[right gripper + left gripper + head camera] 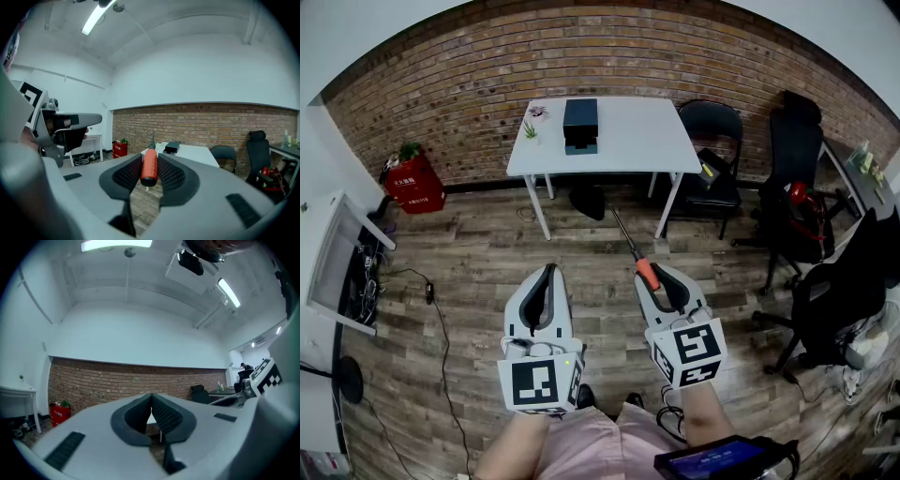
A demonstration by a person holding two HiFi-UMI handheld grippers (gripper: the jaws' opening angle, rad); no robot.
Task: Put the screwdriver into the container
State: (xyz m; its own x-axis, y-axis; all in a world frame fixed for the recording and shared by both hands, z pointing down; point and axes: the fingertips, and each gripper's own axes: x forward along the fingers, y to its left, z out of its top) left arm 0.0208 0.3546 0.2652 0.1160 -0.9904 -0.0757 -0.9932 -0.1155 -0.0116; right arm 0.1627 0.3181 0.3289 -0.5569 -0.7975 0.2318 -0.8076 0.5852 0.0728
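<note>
A screwdriver [647, 272] with an orange handle and a thin dark shaft sits between the pads of my right gripper [658, 278], which is shut on it; the shaft points away toward the table. The right gripper view shows the orange handle [149, 168] squeezed between the black pads [171, 176]. My left gripper [549, 273] hangs beside it at the left, shut with nothing in it, its pads [164, 414] meeting at the tip. The dark box-shaped container [580, 125] stands on the far white table [637, 141], well ahead of both grippers over the wooden floor.
Black office chairs [712, 155] stand right of the table, more chairs [834, 291] at the right edge. A red box with a plant [414, 183] sits by the brick wall. A white desk [333, 262] and floor cables [429, 291] are at the left.
</note>
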